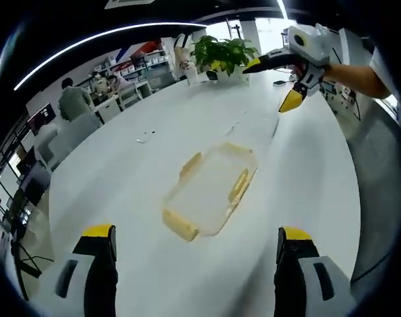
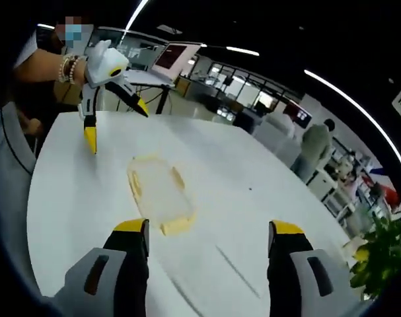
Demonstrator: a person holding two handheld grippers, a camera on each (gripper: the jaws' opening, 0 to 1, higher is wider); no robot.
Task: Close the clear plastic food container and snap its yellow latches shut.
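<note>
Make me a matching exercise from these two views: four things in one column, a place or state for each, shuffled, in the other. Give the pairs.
Things:
1. container
2. potted plant
3. left gripper
4. latches

Places or states:
A. held above the table, jaws open, empty
B. yellow, along the container's sides
C. clear, lying on the white table between both grippers
D. green, at the table's far end in the left gripper view

Pairs: 1-C, 2-D, 3-A, 4-B

Left gripper (image 1: 196, 239) at the frame's bottom, jaws spread wide; right gripper (image 2: 207, 236) likewise agape, also seen upper right (image 1: 275, 82).
</note>
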